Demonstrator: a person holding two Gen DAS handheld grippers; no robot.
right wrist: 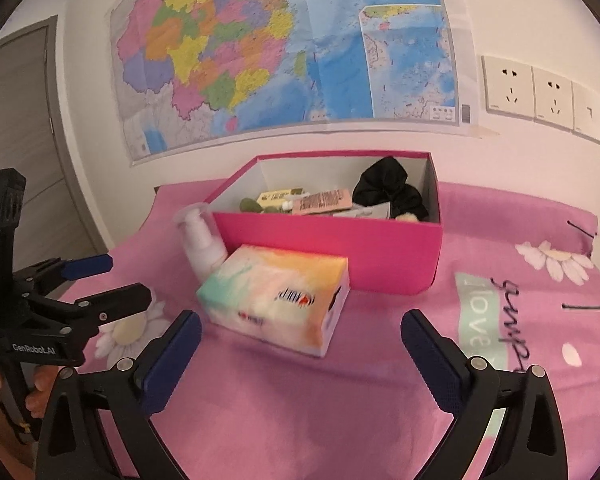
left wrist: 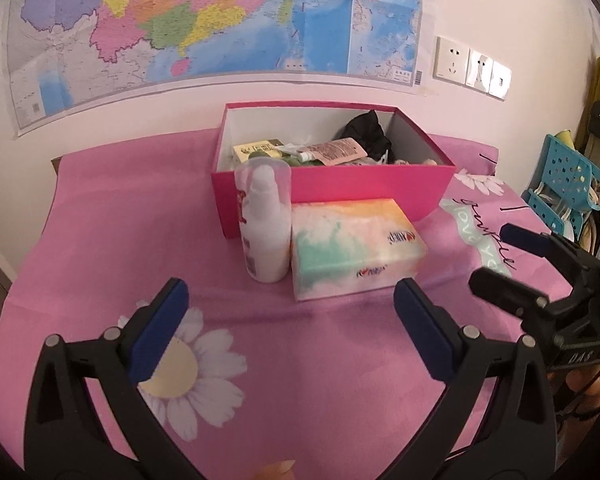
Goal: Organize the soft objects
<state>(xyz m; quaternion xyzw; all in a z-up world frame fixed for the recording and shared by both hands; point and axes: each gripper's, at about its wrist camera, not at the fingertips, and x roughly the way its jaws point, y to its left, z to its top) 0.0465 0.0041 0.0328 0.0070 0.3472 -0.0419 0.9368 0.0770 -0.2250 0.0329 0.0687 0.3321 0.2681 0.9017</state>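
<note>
A soft pastel tissue pack point(left wrist: 356, 244) point(right wrist: 276, 300) lies on the pink daisy cloth point(left wrist: 332, 392), right in front of an open pink box point(left wrist: 360, 188) point(right wrist: 328, 248). A white pump bottle point(left wrist: 266, 224) point(right wrist: 202, 240) stands against the pack's left side. Inside the box are a black fabric piece point(left wrist: 366, 132) point(right wrist: 384, 188), a pink tube point(left wrist: 332, 150) point(right wrist: 320, 202) and other small items. My left gripper point(left wrist: 291, 298) point(right wrist: 128, 278) is open just short of the pack, with nothing between its fingers. My right gripper point(right wrist: 300, 322) point(left wrist: 494, 256) is open too, on the pack's right.
The box sits close to a wall with a large map point(left wrist: 220, 20) and sockets point(right wrist: 540, 96). A blue perforated stool point(left wrist: 560, 184) stands past the table's right edge. A grey door point(right wrist: 16, 140) is at the left. A hand point(right wrist: 40, 392) holds the left gripper.
</note>
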